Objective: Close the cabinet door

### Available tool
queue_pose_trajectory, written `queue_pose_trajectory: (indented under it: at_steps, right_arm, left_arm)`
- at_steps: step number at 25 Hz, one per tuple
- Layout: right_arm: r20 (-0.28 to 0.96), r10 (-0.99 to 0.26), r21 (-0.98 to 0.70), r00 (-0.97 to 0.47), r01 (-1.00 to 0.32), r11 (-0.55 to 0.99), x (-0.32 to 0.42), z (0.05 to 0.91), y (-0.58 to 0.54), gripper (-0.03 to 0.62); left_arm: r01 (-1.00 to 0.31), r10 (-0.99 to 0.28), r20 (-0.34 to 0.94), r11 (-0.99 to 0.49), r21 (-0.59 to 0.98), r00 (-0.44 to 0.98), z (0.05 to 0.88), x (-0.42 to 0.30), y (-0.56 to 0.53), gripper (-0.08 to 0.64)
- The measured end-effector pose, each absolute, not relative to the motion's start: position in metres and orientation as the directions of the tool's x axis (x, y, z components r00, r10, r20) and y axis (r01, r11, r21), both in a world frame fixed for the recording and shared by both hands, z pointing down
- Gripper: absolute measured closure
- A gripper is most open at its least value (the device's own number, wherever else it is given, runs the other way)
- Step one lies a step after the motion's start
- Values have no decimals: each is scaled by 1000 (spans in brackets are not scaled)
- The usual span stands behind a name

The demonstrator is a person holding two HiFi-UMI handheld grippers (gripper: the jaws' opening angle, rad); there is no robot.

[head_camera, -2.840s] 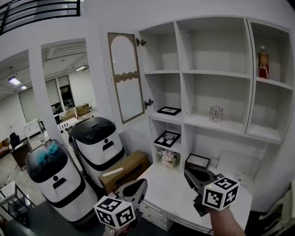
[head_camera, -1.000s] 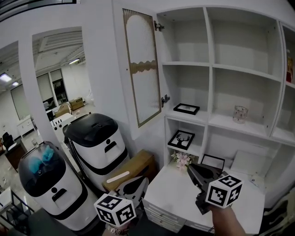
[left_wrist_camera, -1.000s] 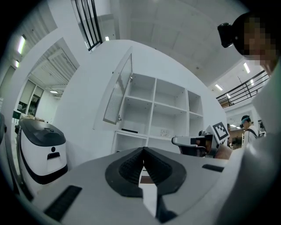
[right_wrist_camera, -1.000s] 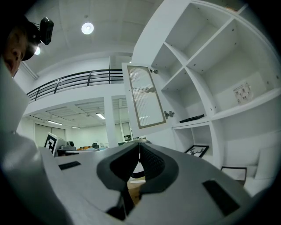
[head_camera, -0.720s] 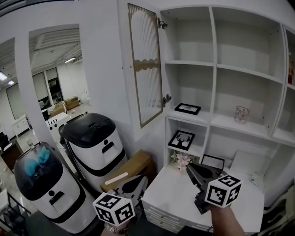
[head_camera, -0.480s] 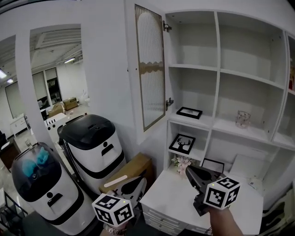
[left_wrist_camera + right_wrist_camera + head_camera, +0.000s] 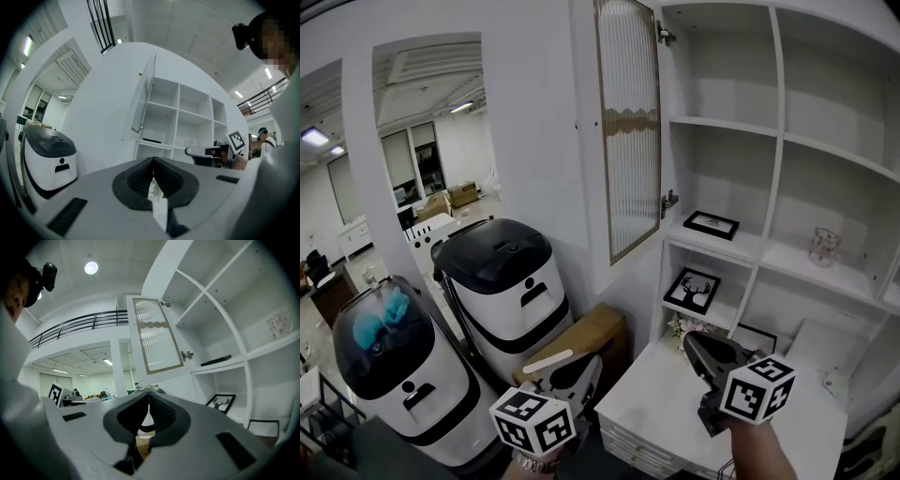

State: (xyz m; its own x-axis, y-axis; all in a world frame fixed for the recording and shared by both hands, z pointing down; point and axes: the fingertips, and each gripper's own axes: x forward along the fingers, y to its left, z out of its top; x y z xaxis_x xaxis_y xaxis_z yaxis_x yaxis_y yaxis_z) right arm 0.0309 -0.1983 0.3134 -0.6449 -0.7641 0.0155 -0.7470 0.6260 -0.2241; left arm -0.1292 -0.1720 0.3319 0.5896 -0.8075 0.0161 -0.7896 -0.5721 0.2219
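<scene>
The cabinet door (image 7: pixel 628 131), a white frame round ribbed glass, stands swung open to the left of the white shelf unit (image 7: pixel 773 141), on hinges (image 7: pixel 669 201) at its right edge. It also shows in the left gripper view (image 7: pixel 143 101) and the right gripper view (image 7: pixel 157 336). My left gripper (image 7: pixel 592 362) is low in the head view, below the door, shut and empty. My right gripper (image 7: pixel 690 340) hovers over the white counter (image 7: pixel 656 398), shut with nothing in it. Both are well short of the door. Their closed tips show in their own views, left gripper (image 7: pixel 153 159) and right gripper (image 7: pixel 149 393).
Two white machines with black lids (image 7: pixel 502 281) (image 7: pixel 394 366) and a cardboard box (image 7: pixel 577 339) stand on the floor left of the counter. Framed pictures (image 7: pixel 711 224) (image 7: pixel 693 287), a glass (image 7: pixel 823 247) and small flowers (image 7: pixel 684 328) sit on the shelves.
Both grippers and the view have drifted closer to the cabinet; the door looks larger and further right. The door's angle and both sets of jaws are unchanged.
</scene>
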Motion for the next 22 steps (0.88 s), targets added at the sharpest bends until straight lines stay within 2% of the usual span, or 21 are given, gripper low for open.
queue_pose_trajectory:
  at_steps: [15, 22]
  right_arm:
    - [-2, -677, -255, -736, -654, 712, 45, 319, -287, 586]
    - [-11, -619, -272, -786, -593, 758, 25, 324, -308, 585]
  left_arm:
    - [-871, -883, 38, -452, 195, 467, 325, -117, -251, 554]
    - [-891, -900, 55, -415, 185, 431, 327, -121, -268, 554]
